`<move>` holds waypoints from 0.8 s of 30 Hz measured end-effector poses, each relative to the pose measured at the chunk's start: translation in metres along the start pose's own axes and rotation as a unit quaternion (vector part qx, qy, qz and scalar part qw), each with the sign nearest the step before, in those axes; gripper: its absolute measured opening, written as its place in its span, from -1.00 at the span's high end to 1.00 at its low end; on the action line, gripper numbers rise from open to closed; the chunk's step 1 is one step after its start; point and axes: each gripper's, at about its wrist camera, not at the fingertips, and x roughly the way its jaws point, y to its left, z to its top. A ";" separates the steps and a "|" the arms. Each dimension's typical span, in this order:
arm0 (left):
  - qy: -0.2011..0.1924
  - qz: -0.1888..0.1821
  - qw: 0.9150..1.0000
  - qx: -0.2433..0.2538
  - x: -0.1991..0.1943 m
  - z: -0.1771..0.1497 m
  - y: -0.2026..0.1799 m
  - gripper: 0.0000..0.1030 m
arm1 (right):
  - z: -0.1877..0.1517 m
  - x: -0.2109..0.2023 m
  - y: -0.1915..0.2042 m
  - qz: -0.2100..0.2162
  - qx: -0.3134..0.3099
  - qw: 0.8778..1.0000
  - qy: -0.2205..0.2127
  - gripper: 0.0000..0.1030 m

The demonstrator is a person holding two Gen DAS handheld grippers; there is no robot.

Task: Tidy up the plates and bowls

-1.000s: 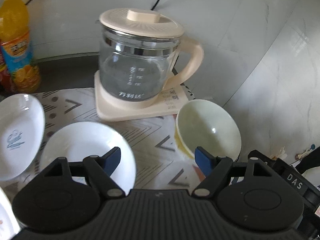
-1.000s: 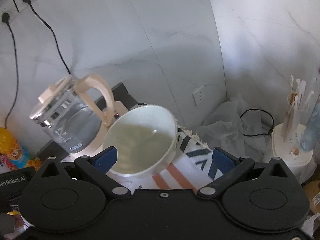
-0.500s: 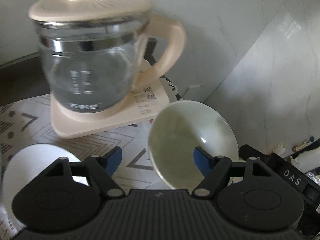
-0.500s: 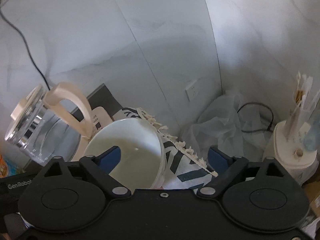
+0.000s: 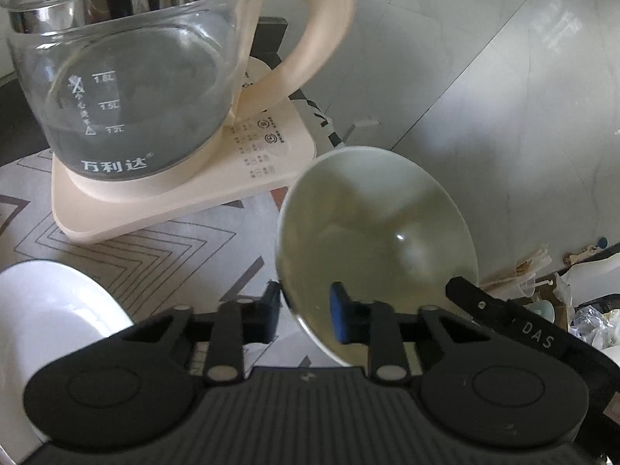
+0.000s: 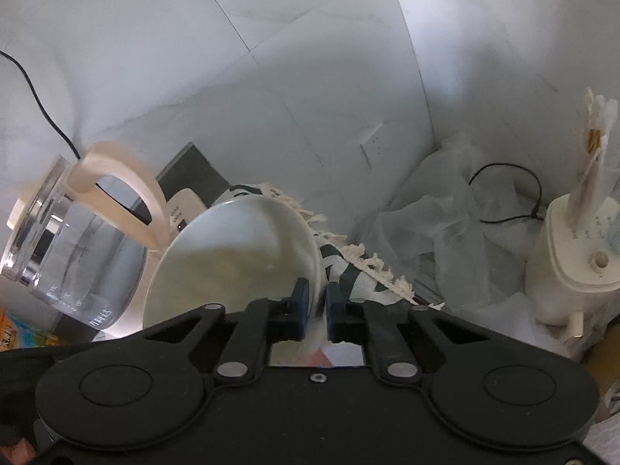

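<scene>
Both tongs have closed on the bowl (image 5: 372, 240) rim, left tongs (image 5: 304, 316) at seven o'clock, right tongs (image 6: 313, 306) at five; uneven lifting could knock the kettle (image 5: 128, 89).

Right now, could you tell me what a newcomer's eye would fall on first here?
A pale green bowl fills the middle, tilted, its rim pinched by both the left tool and the right tool. Just behind it stands a glass kettle on its cream base.

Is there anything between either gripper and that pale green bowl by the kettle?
Nothing visible. The left gripper and the right gripper are each closed over the rim of the pale green bowl, one pad inside and one outside. The kettle stands behind it.
</scene>
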 end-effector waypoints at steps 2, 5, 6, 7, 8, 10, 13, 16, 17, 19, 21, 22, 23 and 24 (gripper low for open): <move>-0.001 -0.005 1.000 0.000 -0.005 -0.003 0.000 0.64 | -0.001 -0.007 0.004 -0.011 -0.011 1.000 -0.013 0.82; -0.012 -0.008 1.000 0.002 -0.016 -0.011 0.000 0.65 | -0.002 -0.018 0.003 -0.004 -0.007 1.000 -0.023 0.82; -0.016 -0.009 1.000 0.003 -0.019 -0.013 -0.001 0.65 | -0.003 -0.021 0.004 -0.003 -0.010 1.000 -0.027 0.82; -0.018 -0.009 1.000 0.002 -0.022 -0.015 -0.002 0.65 | -0.004 -0.027 0.005 -0.001 -0.013 0.999 -0.032 0.82; -0.022 -0.009 1.000 0.003 -0.025 -0.017 -0.003 0.65 | -0.005 -0.030 0.006 0.000 -0.015 0.999 -0.035 0.82; -0.029 -0.008 1.000 0.007 -0.035 -0.022 -0.005 0.65 | -0.008 -0.039 0.007 0.002 -0.018 0.999 -0.042 0.82; -0.041 -0.008 0.999 0.005 -0.045 -0.032 -0.008 0.69 | -0.012 -0.051 0.007 0.010 -0.021 0.998 -0.050 0.82; -0.050 -0.008 0.999 0.001 -0.056 -0.041 -0.005 0.69 | -0.015 -0.062 0.007 0.019 -0.026 0.998 -0.053 0.82; -0.054 -0.008 0.999 0.000 -0.060 -0.044 -0.006 0.69 | -0.016 -0.067 0.008 0.021 -0.028 0.998 -0.055 0.82; -0.062 -0.007 0.998 0.002 -0.070 -0.049 -0.007 0.69 | -0.018 -0.076 0.010 0.024 -0.033 0.997 -0.061 0.82; -0.071 -0.007 0.997 -0.001 -0.079 -0.055 -0.007 0.69 | -0.020 -0.086 0.011 0.030 -0.037 0.997 -0.067 0.82; -0.073 -0.008 0.997 -0.003 -0.082 -0.058 -0.005 0.69 | -0.021 -0.090 0.013 0.033 -0.040 0.996 -0.069 0.82; -0.076 -0.008 0.997 -0.006 -0.085 -0.060 -0.005 0.69 | -0.022 -0.093 0.014 0.036 -0.042 0.996 -0.071 0.82; -0.079 -0.008 0.997 -0.007 -0.088 -0.062 -0.005 0.69 | -0.023 -0.097 0.015 0.038 -0.045 0.996 -0.073 0.82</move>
